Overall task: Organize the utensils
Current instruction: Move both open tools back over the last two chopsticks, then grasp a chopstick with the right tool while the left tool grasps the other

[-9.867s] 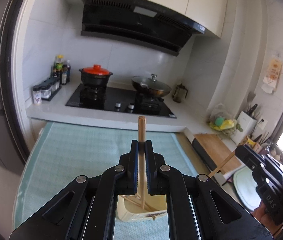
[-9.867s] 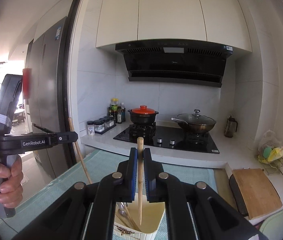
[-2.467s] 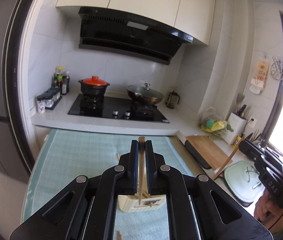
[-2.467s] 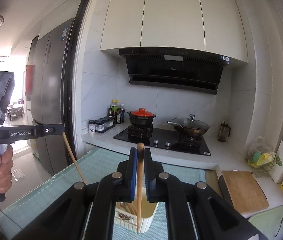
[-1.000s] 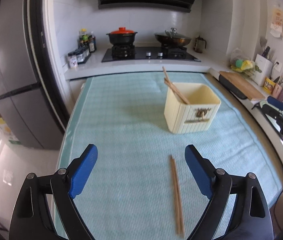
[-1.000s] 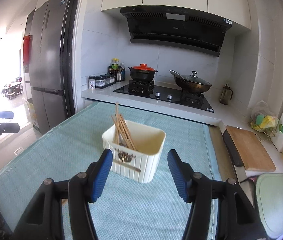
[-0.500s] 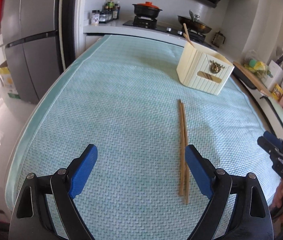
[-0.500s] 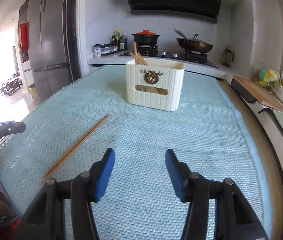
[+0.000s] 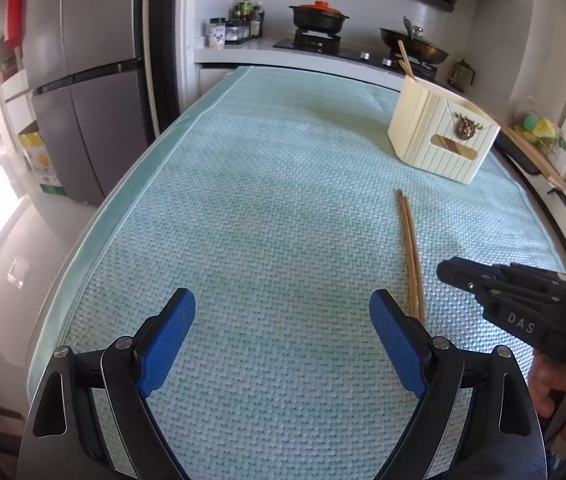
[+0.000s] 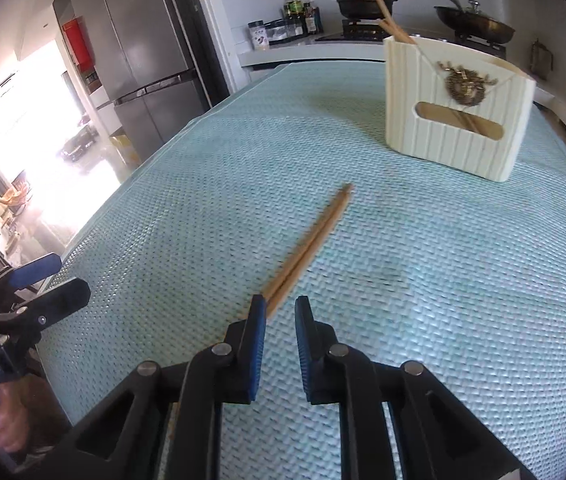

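Two wooden chopsticks (image 10: 311,244) lie side by side on the teal mat (image 10: 443,280), short of the cream utensil holder (image 10: 455,120), which has several chopsticks standing in it. My right gripper (image 10: 279,306) is low over the mat with its jaws closing. The chopsticks' near ends lie right at its left fingertip, and the pads press on nothing. In the left wrist view my left gripper (image 9: 283,300) stands wide open above the mat with nothing between its fingers. The chopsticks (image 9: 411,248) run just past its right finger, and the right gripper (image 9: 449,272) comes in from the right.
The holder (image 9: 439,140) stands toward the mat's far right. Behind it a counter carries a stove with a red-lidded pot (image 9: 319,16) and a wok (image 9: 415,46). A grey fridge (image 9: 83,80) stands left; the mat's left edge (image 9: 123,208) drops off.
Both grippers let go of chopsticks over the holder, then sank to the mat. In the last second the right jaws narrowed and reached the near ends of the lying pair.
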A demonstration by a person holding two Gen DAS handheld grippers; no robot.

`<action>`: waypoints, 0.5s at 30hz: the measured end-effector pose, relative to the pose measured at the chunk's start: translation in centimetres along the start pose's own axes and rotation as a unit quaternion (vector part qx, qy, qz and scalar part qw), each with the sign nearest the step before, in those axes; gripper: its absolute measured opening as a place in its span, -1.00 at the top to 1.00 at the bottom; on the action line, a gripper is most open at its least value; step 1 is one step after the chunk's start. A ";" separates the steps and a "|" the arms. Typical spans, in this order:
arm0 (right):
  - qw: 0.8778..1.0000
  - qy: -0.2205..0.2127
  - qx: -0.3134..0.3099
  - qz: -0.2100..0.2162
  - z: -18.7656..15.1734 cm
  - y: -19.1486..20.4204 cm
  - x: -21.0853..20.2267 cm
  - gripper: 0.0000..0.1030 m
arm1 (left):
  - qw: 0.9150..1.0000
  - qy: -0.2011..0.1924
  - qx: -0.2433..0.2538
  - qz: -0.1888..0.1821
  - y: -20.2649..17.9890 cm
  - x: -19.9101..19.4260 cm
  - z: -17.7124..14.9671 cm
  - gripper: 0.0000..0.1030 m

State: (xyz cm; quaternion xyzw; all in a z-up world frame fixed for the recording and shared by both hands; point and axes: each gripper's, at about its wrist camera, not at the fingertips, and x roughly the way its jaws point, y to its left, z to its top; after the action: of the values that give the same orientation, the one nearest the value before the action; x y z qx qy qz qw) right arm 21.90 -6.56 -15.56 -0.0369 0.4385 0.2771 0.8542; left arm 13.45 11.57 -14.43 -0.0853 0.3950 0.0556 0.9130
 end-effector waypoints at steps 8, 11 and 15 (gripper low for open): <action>0.999 0.041 -0.010 -0.030 -1.1 1.2 1.9 0.81 | 1.000 0.003 -0.009 0.003 0.7 0.0 -0.4 -0.75; 0.998 0.040 -0.012 -0.050 -1.8 0.7 1.2 0.82 | 1.000 0.007 -0.007 -0.001 0.3 0.4 -0.5 -0.75; 0.995 0.038 -0.020 -0.087 -2.7 -0.2 0.1 0.86 | 1.000 0.012 0.003 -0.007 -0.7 0.8 -0.5 -0.75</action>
State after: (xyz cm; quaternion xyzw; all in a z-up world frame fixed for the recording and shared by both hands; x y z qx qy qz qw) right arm 20.13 -7.54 -17.32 -0.1021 0.4601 0.2090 0.8569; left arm 13.76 10.84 -15.29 -0.0855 0.4057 0.0471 0.9088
